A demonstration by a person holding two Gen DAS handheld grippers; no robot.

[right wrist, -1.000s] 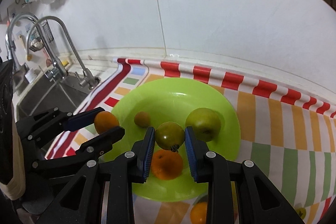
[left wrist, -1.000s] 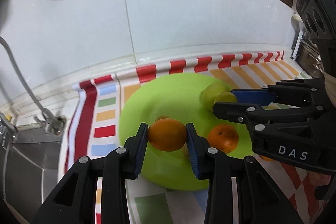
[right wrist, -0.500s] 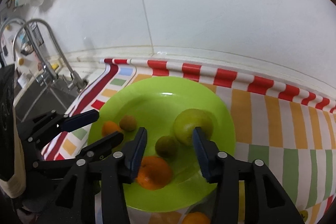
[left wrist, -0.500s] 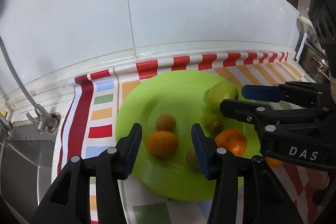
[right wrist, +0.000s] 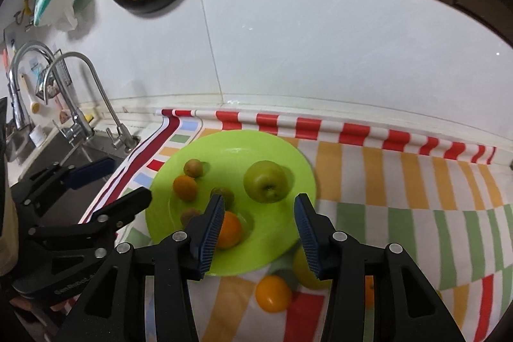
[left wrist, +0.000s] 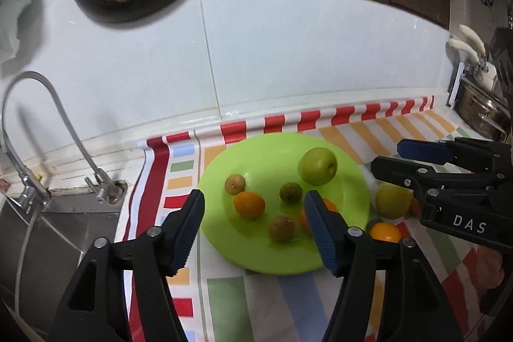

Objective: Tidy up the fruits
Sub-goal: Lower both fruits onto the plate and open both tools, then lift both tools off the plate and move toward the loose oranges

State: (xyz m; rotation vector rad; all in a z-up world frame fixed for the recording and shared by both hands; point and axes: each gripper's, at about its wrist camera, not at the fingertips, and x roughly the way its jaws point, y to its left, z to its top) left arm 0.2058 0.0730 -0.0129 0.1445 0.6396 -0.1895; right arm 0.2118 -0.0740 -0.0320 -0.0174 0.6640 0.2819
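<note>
Left gripper (left wrist: 255, 223) and right gripper (right wrist: 258, 225) gape above plate (left wrist: 275, 146).

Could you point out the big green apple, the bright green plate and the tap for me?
Green apple (right wrist: 265, 180), right wrist view, middle of its skin.
Green plate (right wrist: 237, 149), right wrist view, bare part near the far rim.
Tap (left wrist: 48, 92), left wrist view, top of its curved spout.

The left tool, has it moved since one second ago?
Yes. The left tool has opened and pulled back from the green plate, leaving the orange it had clamped lying on the plate.
</note>
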